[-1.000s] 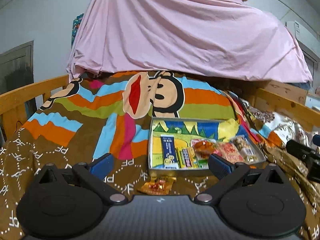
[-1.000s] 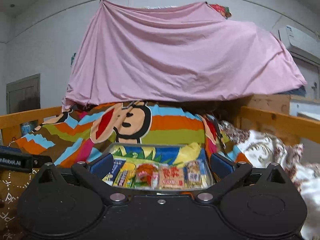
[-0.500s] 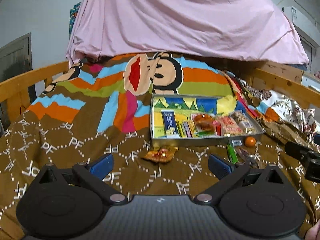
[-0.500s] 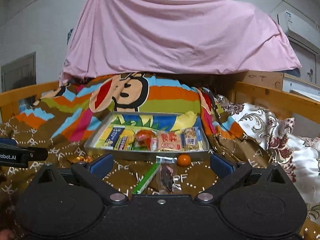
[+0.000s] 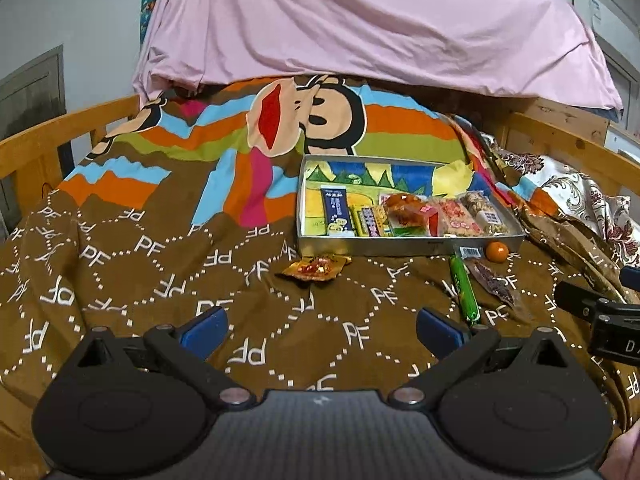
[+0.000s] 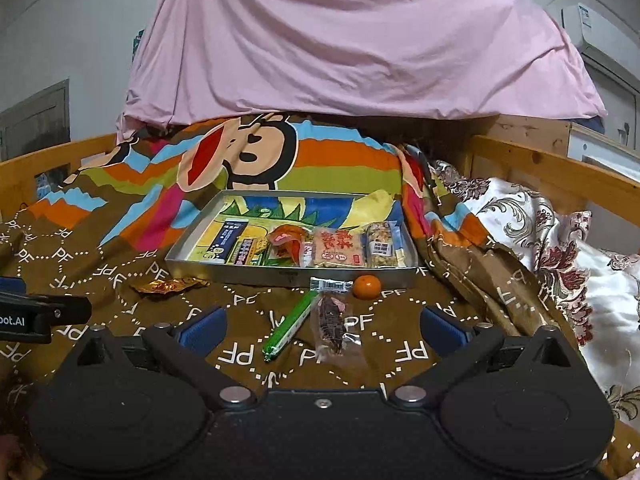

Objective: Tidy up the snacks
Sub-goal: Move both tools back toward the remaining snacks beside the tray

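A metal tray (image 5: 404,245) (image 6: 224,264) holding several snack packets lies on the brown bedspread. In front of it lie a gold-red wrapper (image 5: 316,267) (image 6: 168,285), a green stick snack (image 5: 464,293) (image 6: 290,322), a dark clear-wrapped snack (image 5: 494,286) (image 6: 330,320) and a small orange (image 5: 497,251) (image 6: 366,286). My left gripper (image 5: 320,330) is open and holds nothing, well short of the gold wrapper. My right gripper (image 6: 322,330) is open too, with the green stick and dark snack between and just beyond its fingers.
A wooden bed rail (image 5: 48,136) (image 6: 560,164) runs along both sides. A pink sheet (image 5: 360,20) (image 6: 352,40) hangs behind the tray. A white floral quilt (image 6: 560,240) is bunched at the right. The other gripper's body shows at each view's edge.
Both grippers have risen and tilted down, away from the tray. The loose snacks in front of the tray have come into view. Both stay open.
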